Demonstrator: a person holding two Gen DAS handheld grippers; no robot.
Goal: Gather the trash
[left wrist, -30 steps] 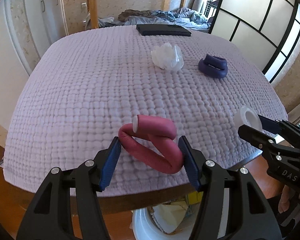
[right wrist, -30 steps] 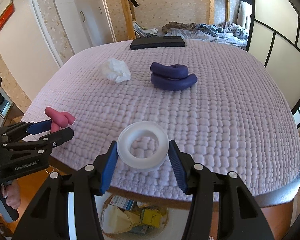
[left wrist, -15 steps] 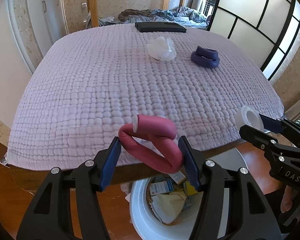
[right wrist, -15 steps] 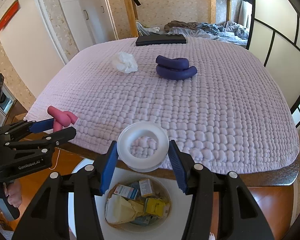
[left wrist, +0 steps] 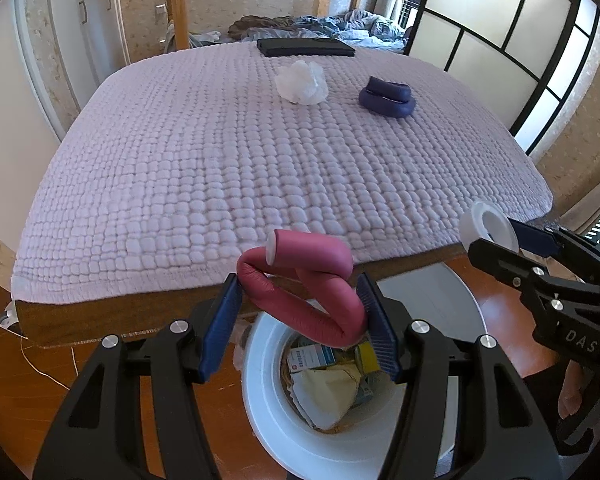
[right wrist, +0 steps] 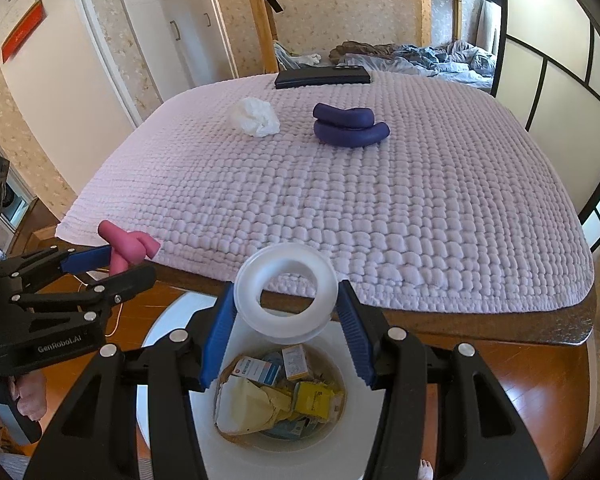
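My left gripper [left wrist: 300, 320] is shut on a bent pink foam tube [left wrist: 300, 280] and holds it above the white trash bin [left wrist: 272, 408] in front of the table edge. My right gripper [right wrist: 286, 316] is shut on a white tape ring [right wrist: 286, 290], also above the bin [right wrist: 364, 420]. The bin holds boxes and crumpled paper. Each gripper shows in the other's view: the right one [left wrist: 500, 236] with its ring, the left one [right wrist: 112, 258] with the pink tube. A crumpled white tissue [left wrist: 302, 82] and a coiled purple foam tube [left wrist: 388, 96] lie far back on the table.
The table is covered by a quilted lilac cloth [left wrist: 240, 160]. A dark flat case [left wrist: 304, 47] lies at its far edge. The floor [right wrist: 520, 380] is wood. A bed with crumpled bedding [right wrist: 420, 56] stands behind; sliding panels are on the right.
Both grippers have drawn back from the table with their objects and now hang over the trash bin, which shows more fully below them.
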